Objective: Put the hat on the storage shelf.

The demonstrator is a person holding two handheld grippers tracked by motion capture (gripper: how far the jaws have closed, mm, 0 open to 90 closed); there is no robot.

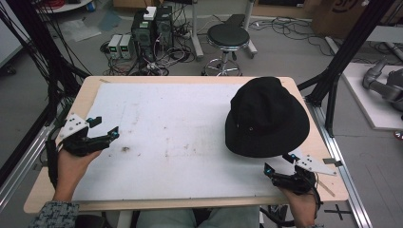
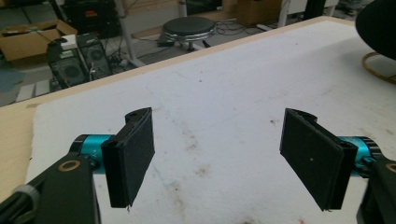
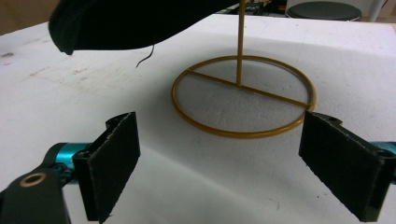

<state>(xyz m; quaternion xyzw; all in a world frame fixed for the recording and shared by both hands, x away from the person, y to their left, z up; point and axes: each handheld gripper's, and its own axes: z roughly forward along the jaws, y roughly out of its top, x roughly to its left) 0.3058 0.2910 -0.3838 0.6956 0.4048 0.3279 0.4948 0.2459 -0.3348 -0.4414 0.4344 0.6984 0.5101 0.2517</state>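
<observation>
A person is sitting at a table (image 1: 90, 88) covered by one white, stained mat (image 1: 171, 137), holding one gripper in each hand. On the left, the left hand (image 1: 71, 166) is gripping the left gripper (image 1: 105, 126) above the mat's left edge; its two jaws are standing wide apart with nothing between them, and in the left gripper view the bare, spotted mat is lying under them. Moving right, the middle of the mat is carrying only smudges and small dark marks. Further right, one black hat (image 1: 266, 116) is sitting over the right part of the mat, well apart from the left gripper. It is showing a rounded crown, a wide floppy brim and a small metal eyelet on its side. In the right gripper view the hat's brim (image 3: 135, 23) is hanging raised above the mat, and one gold wire stand (image 3: 243, 95) is showing beneath it: a round ring base lying flat on the mat, a crossbar and one upright rod rising into the hat. At the far right, the right gripper (image 1: 278, 162) is hovering just beside the near edge of the brim, held by the right hand (image 1: 302, 202); its two jaws are also spread wide, gripping nothing, with the ring base lying just ahead of them. Beyond the table, one round black stool (image 1: 228, 38) is standing on the floor.
</observation>
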